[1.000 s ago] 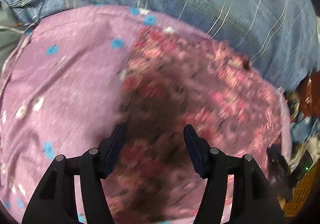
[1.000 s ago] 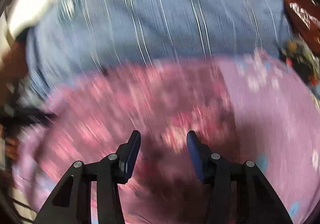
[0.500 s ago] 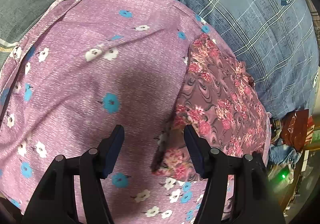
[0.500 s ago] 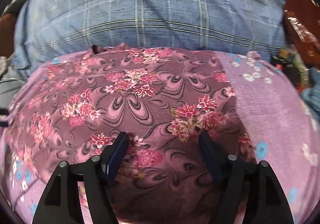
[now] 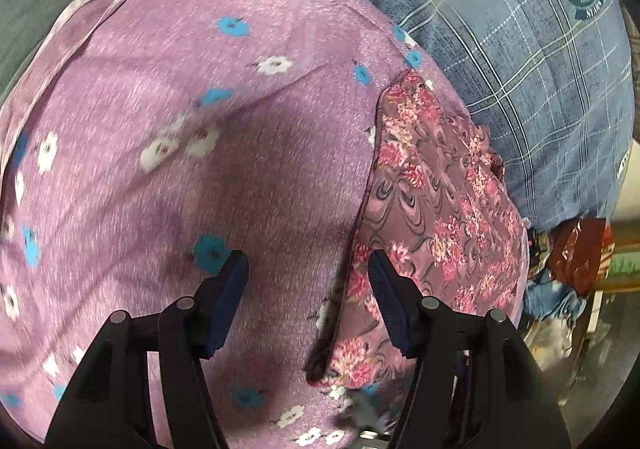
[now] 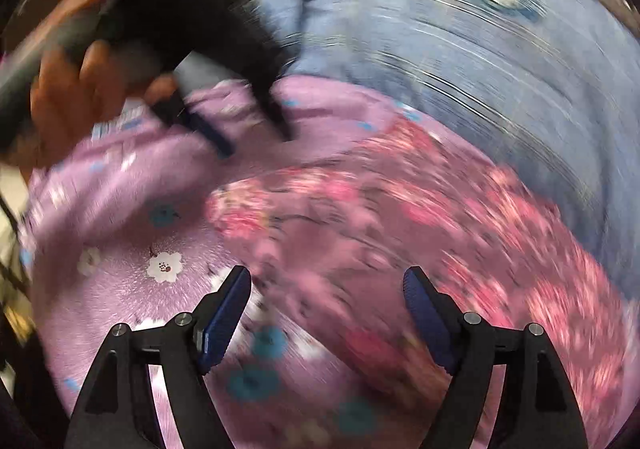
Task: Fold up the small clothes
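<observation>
The left gripper (image 5: 308,269) hangs over the lilac flowered cloth (image 5: 168,169) with its jaws partly apart and nothing between them; the cloth lies slack beneath the pads with no pinch in it. The right gripper (image 6: 326,289) has its jaws opening wide, and nothing is caught between them either. Its view is smeared by motion, so fine detail there is uncertain.

Just to the right of the left gripper lies the small garment (image 5: 436,233), a mauve piece printed with pink roses, already doubled over on itself. It rests on the lilac flowered cloth near that cloth's right-hand edge, its far corner close to the blue plaid bedding (image 5: 520,49) behind. In the right wrist view the same small garment (image 6: 400,217) spreads just beyond the right gripper's open jaws, and the left gripper (image 6: 248,129), held in a person's hand (image 6: 68,101), hovers over the lilac flowered cloth (image 6: 120,289) farther off.

The fold appears laid and released. To finish the step well, each gripper would take a corner of the garment's near edge alone, pinching only its layers and not the lilac flowered cloth below, then carry that edge across level so the sides line up before letting go. The fabric looks thin and slippery, so a slow, even lift would keep the layers from sliding.
</observation>
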